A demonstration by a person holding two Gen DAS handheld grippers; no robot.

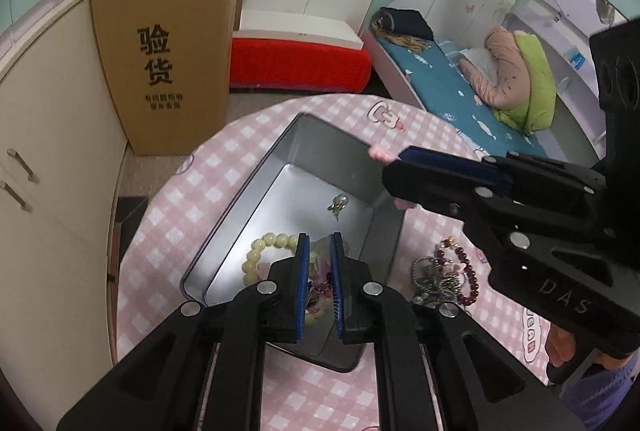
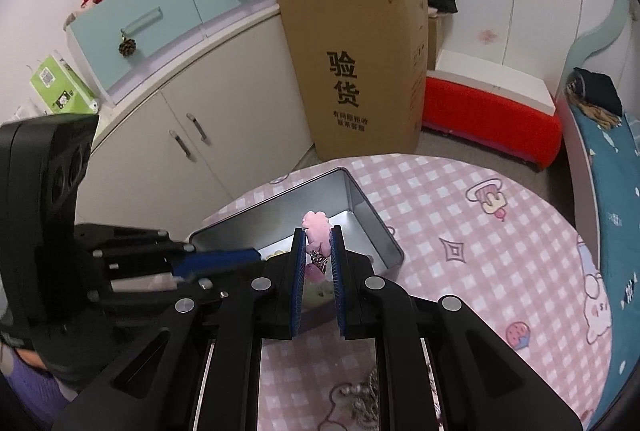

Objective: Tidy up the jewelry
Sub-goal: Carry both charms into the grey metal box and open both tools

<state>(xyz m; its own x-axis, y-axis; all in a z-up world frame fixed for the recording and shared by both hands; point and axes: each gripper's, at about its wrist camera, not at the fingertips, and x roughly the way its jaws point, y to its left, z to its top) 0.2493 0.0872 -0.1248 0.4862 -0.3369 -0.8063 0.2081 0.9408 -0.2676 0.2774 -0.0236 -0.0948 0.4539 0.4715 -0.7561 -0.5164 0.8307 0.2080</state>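
Note:
A silver metal tin (image 1: 328,147) stands open on the pink checked table; it also shows in the right wrist view (image 2: 372,227). Inside lie a pale green bead bracelet (image 1: 260,251) and a small bee brooch (image 1: 338,205). My left gripper (image 1: 319,271) hangs over the tin's near end, jaws narrowly apart, with a small pink and dark trinket (image 1: 318,289) between the pads. My right gripper (image 2: 316,263) is shut on a pink flower charm (image 2: 316,227) and holds it over the tin's right wall; it shows in the left wrist view (image 1: 384,155) too. A dark red bead bracelet (image 1: 466,271) and a silver chain pile (image 1: 434,281) lie right of the tin.
A tall cardboard box (image 1: 164,51) stands beyond the table on the left, next to cream cupboards (image 1: 48,171). A red padded bench (image 1: 300,59) and a bed (image 1: 460,91) lie behind. The table edge curves close beyond the tin.

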